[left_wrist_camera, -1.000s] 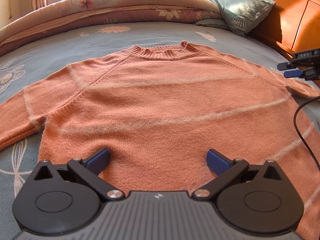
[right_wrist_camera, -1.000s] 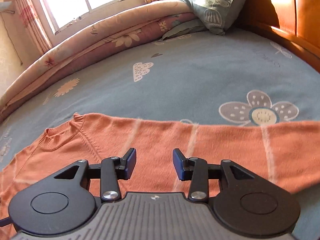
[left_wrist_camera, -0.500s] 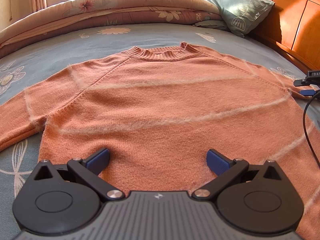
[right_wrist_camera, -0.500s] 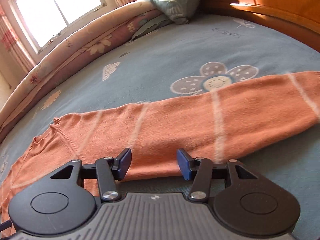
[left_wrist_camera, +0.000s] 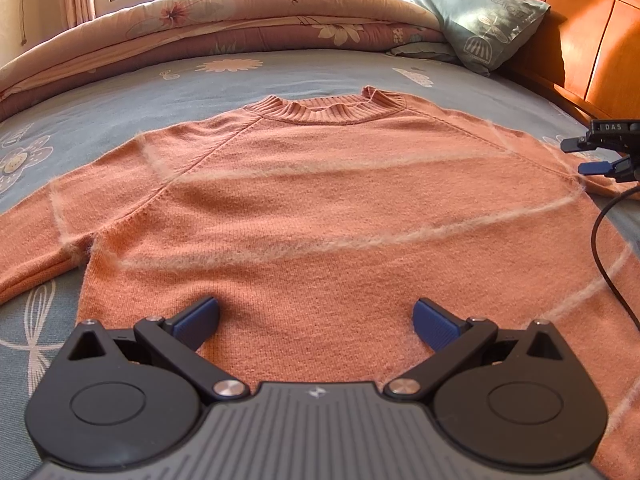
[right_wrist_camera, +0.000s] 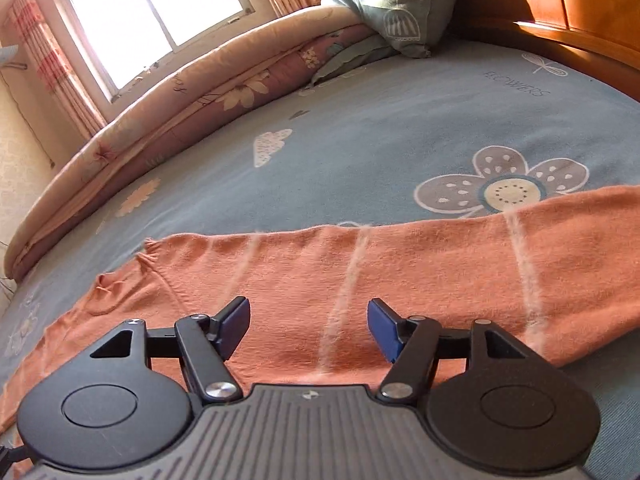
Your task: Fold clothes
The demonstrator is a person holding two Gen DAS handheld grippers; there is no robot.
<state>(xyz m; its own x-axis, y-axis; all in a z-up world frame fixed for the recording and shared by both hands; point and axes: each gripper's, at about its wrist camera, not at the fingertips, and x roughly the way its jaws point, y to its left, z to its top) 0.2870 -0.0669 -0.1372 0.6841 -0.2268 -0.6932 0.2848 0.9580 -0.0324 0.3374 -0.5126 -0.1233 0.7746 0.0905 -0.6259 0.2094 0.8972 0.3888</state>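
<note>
Now my left gripper (left_wrist_camera: 316, 320) gaping wide over orange sweater (left_wrist_camera: 320, 208) mid-frame, my right gripper (right_wrist_camera: 309, 326) just opening above its sleeve (right_wrist_camera: 460, 264), nothing pinched, blue bedsheet (right_wrist_camera: 360, 148) behind.

Sweater (left_wrist_camera: 320, 208) fuzzy orange knit, ribbed collar; bedsheet (right_wrist_camera: 360, 132) smooth printed cloth; headboard (left_wrist_camera: 592, 40) glossy wood.

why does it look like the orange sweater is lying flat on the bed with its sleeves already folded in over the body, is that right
Not quite. The orange sweater does lie flat on the bed, but its sleeves are not folded in: they are spread outward. The left wrist view shows one sleeve stretched off to the side, and the right wrist view shows the other sleeve laid out straight on the sheet.
</note>
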